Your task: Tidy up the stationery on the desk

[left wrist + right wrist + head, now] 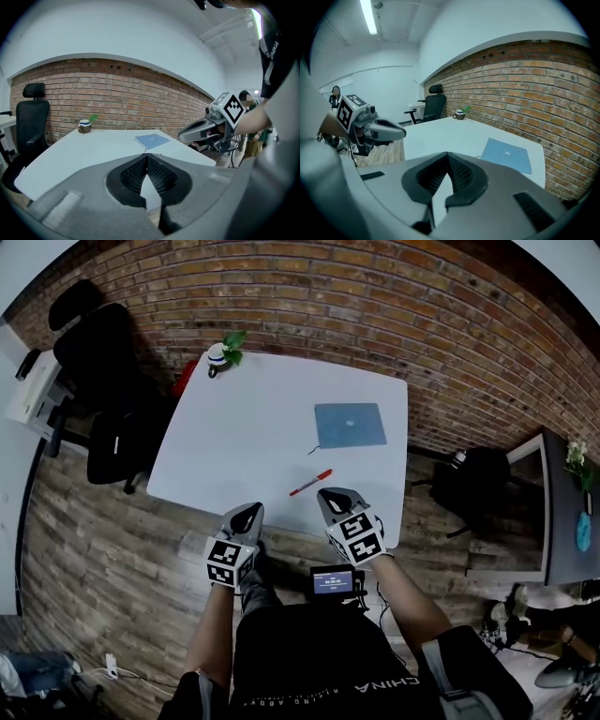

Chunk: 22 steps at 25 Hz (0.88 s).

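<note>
Two smooth grey plastic tongs hover at the near edge of a matte white square desk (253,427): left gripper (248,512) and right gripper (333,495), each with its ribbed black pads pressed together on nothing. One slim red pen (310,483) lies just ahead of the right gripper; one flat blue rectangular notebook (350,425) sits beyond it, apart. One small potted plant (218,355) marks the far corner. Rough red brick wall (375,315) behind, wood-plank floor (112,559) below, one black office chair (98,352) at the left.

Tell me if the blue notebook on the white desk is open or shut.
Shut: the flat blue notebook shows only its cover, no pages spread.
</note>
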Available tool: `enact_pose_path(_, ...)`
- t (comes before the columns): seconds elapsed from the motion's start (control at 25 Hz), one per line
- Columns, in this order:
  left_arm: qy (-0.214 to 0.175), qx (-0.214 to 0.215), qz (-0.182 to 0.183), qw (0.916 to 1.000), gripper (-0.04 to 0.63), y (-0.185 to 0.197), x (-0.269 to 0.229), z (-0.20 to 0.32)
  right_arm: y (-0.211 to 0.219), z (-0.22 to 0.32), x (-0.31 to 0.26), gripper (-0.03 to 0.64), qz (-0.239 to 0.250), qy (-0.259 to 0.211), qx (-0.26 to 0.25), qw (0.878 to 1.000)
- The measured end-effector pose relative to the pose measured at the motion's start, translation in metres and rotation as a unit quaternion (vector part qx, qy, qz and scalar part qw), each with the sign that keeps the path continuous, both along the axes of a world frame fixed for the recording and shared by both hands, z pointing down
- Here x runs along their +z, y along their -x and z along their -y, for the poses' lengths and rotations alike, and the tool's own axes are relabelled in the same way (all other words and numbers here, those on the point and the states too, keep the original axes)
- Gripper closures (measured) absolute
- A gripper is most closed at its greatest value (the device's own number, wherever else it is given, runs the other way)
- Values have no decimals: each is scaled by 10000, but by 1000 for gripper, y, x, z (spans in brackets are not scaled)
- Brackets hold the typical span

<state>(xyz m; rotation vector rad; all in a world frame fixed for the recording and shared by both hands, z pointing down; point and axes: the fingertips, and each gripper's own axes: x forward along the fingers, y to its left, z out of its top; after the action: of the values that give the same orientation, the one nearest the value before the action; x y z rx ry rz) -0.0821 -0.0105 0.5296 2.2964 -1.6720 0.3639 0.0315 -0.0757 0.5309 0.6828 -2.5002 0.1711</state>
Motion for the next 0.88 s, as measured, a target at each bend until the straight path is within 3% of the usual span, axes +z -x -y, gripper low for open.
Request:
enact_pose_path(0.48, 188, 799, -76, 9966, 601, 94, 7, 69, 88, 58, 1, 607, -98, 130, 774, 9969)
enact_pose_path(0.88, 251, 1783, -253, 9833, 601, 133, 9, 115, 125, 76, 1, 607, -308, 198, 1598, 9865)
